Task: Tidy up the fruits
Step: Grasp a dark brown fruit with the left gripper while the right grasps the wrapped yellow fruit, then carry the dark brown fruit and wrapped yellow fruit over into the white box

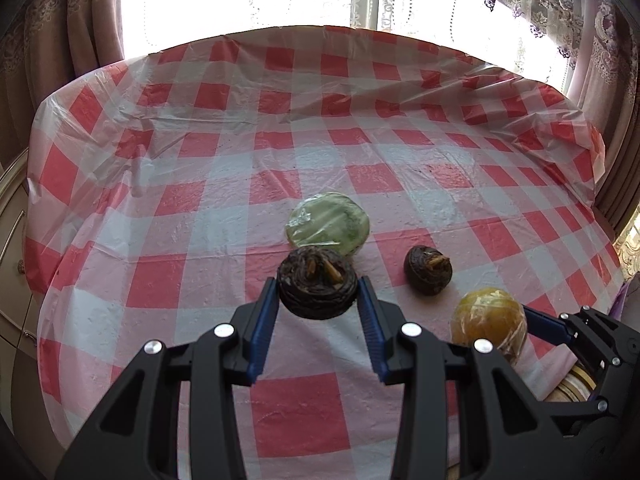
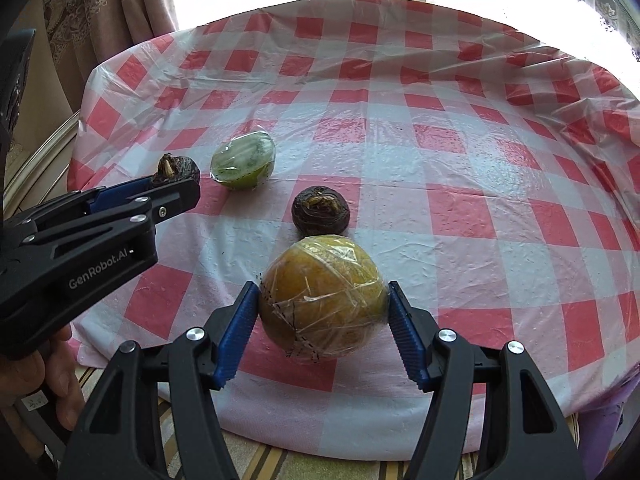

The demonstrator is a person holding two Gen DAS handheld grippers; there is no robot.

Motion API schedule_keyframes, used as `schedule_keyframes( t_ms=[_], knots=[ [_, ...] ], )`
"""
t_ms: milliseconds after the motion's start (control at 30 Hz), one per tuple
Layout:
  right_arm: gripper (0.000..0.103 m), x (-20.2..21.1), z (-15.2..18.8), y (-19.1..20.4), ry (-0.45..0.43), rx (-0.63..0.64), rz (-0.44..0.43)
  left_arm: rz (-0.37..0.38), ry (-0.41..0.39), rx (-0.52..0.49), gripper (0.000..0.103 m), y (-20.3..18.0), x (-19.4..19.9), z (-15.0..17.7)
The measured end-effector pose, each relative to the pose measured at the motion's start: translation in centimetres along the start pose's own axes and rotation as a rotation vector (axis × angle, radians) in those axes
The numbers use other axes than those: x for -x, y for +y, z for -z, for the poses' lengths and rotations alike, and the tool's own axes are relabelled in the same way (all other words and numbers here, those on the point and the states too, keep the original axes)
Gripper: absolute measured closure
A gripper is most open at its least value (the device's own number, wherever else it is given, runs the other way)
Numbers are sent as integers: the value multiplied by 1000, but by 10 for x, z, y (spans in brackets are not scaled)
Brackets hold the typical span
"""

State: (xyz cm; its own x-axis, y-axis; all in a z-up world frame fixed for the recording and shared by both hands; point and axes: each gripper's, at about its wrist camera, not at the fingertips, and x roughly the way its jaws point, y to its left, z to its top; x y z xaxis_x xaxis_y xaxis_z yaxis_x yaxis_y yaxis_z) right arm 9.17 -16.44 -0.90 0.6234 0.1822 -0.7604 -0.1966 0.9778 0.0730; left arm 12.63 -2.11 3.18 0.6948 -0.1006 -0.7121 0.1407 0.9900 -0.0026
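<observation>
Left gripper (image 1: 318, 292) clamped tight on a dark brown water chestnut (image 1: 317, 283), lifted clear of the red-checked tablecloth (image 1: 168, 280). Right gripper (image 2: 323, 308) closed around a plastic-wrapped orange fruit (image 2: 322, 298), blue pads (image 2: 240, 328) pressing both its sides. On the cloth beyond: a second dark chestnut (image 2: 320, 210) and a wrapped green half fruit (image 2: 244, 165), apart from each other

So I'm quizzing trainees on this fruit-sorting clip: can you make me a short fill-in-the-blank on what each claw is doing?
1. The left claw is shut on a dark ____ fruit.
2. The right claw grips the plastic-wrapped ____ fruit.
3. The wrapped green fruit lies on the ____ tablecloth.
4. One dark fruit is held by ____ claw.

Missing words: brown; orange; checked; neither
</observation>
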Motion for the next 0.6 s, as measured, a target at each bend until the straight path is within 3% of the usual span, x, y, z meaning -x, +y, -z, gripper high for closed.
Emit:
schedule_keyframes(
  t_ms=[600],
  knots=[
    [40,39,14,-52,-39,-105,13,77,-15,-112,63,-63,13,1]
  ],
)
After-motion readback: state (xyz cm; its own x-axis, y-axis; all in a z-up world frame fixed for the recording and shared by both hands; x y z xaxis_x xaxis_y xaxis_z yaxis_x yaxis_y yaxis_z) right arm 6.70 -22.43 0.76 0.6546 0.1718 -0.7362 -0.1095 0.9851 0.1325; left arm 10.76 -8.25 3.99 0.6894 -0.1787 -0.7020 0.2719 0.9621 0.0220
